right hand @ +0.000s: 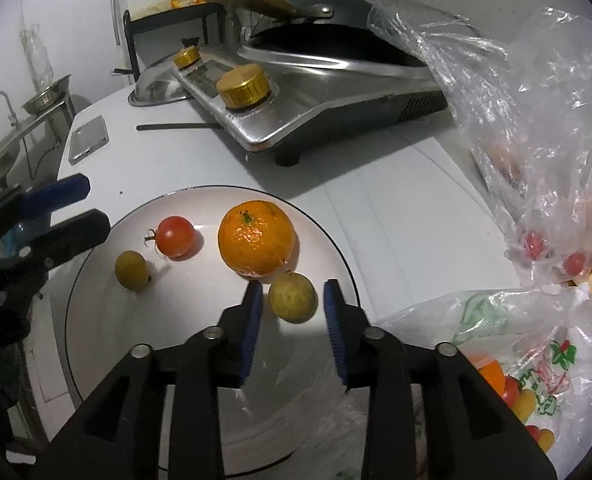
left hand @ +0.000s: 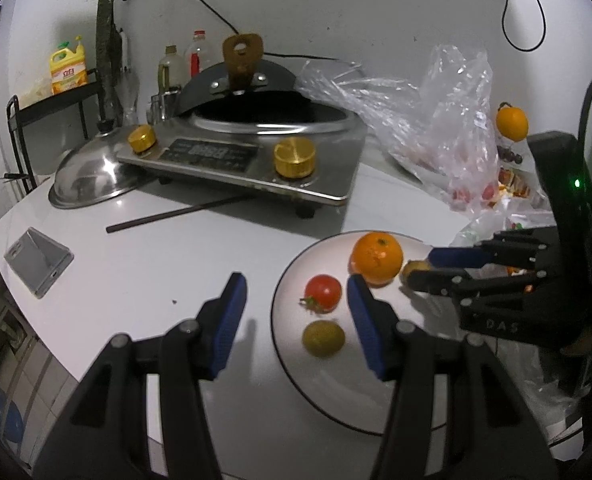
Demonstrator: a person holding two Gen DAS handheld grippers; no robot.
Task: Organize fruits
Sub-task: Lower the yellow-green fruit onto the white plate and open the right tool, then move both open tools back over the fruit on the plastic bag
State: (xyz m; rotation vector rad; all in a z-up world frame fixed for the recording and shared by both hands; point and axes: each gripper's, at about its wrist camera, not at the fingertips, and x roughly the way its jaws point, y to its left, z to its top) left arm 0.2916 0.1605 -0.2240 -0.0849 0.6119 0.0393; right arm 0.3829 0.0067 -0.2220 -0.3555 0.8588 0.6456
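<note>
- A white table (left hand: 144, 264) in a dim kitchen corner carries a steel stove (left hand: 248, 156) with a dark wok, a pot lid, crumpled plastic bags (left hand: 428, 120) and a white plate (left hand: 296, 364) that serves as the collecting spot for fruit.
- Left wrist view: the left gripper (left hand: 294, 322) hangs with its jaws moderately apart and nothing between them; its right finger reaches over the plate's near edge, its left finger over bare table. Beyond that right finger lies the orange (left hand: 377, 257); between the jaws' lines sit the small tomato (left hand: 323, 293) and a greenish fruit (left hand: 323, 338).
- In the same view the right gripper (left hand: 420, 266) comes in from the right, its tips at the orange's far side.
- Right wrist view: the right gripper's jaws stand narrowly apart, a yellowish round fruit (right hand: 293, 297) resting on the plate between them with gaps on both sides, so it looks released rather than gripped, placed snug against the orange.
- More fruit waits in the printed bag (right hand: 536, 380) right of the jaws.
</note>
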